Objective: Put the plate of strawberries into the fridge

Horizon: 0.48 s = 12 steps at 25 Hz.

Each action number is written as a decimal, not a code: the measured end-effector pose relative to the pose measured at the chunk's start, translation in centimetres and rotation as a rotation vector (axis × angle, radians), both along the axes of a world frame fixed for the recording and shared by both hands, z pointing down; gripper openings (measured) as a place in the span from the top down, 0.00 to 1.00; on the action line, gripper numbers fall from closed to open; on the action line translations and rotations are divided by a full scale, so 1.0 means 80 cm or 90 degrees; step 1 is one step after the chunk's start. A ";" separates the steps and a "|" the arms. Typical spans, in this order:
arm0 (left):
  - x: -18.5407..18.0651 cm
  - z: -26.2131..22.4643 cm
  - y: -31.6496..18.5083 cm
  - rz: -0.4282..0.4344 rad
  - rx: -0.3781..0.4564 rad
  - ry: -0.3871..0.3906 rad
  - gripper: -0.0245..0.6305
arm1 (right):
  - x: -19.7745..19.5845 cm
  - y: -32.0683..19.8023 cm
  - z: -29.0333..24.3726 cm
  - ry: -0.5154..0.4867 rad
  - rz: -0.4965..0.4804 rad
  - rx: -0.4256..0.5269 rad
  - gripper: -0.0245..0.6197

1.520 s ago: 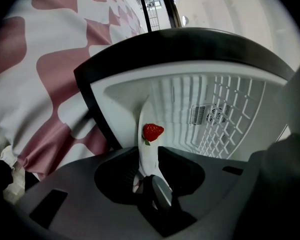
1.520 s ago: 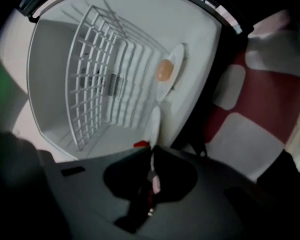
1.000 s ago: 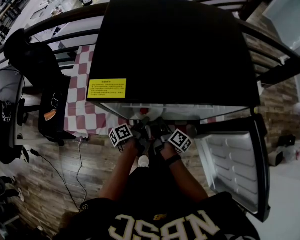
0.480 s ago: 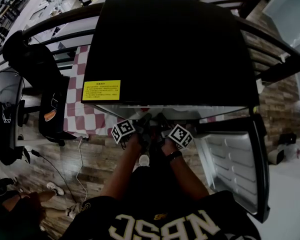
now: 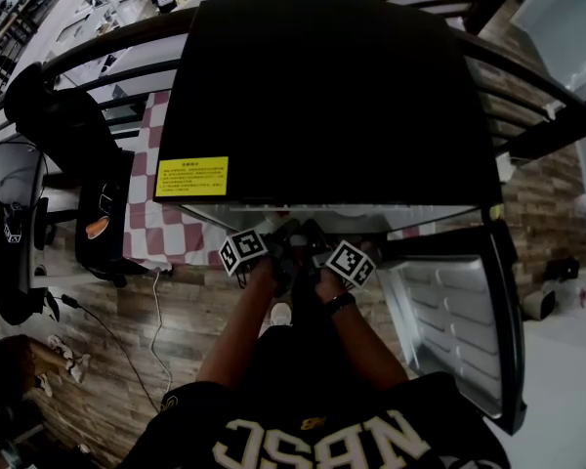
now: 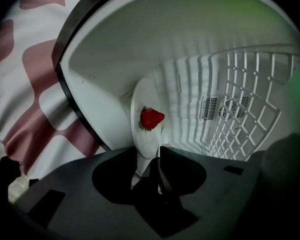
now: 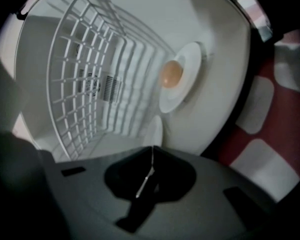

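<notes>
A: What moved since a second back?
B: Both of your tongs went a bit deeper into the fridge mouth. From your head view, the red berry that showed under the top edge is now covered.

A: Left tongs?
B: Your left tongs [image 6: 149, 156] are opening and the grip is coming off. The near rim of the white plate [image 6: 146, 96] is between them.

A: Right tongs?
B: Your right tongs [image 7: 151, 151] are pressed together with nothing between them. They sit just beside the left pair at the opening.

A: Where's the plate?
B: Inside the fridge [image 5: 332, 96], flat on the white inner floor. One strawberry [image 6: 152, 118] sits on it, with the wire shelf [image 6: 245, 109] opposite.

A: Anything further in?
B: A second plate [image 7: 187, 91] lies deeper on the same surface, carrying a pale orange round thing [image 7: 171, 74]; can't tell what it is. There's a vent grille [image 6: 225, 108] on the back wall.

A: Outside?
B: The door [image 5: 459, 311] hangs open to your right. To your left there's a checked cloth [image 5: 161, 213] on the table.
</notes>
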<state>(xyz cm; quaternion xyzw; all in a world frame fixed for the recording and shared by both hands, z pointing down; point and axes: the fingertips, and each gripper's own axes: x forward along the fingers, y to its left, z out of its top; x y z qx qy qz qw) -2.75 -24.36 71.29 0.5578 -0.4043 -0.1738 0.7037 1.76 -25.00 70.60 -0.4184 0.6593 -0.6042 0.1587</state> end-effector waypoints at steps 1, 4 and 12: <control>0.002 0.000 0.000 0.006 0.002 0.002 0.74 | 0.000 0.000 -0.001 0.004 -0.005 0.004 0.93; 0.008 -0.002 0.004 0.028 0.005 0.010 0.71 | -0.001 0.002 -0.004 0.017 -0.019 0.019 0.93; 0.009 -0.011 0.007 0.054 0.041 0.022 0.60 | 0.003 0.007 -0.010 0.039 -0.025 0.047 0.93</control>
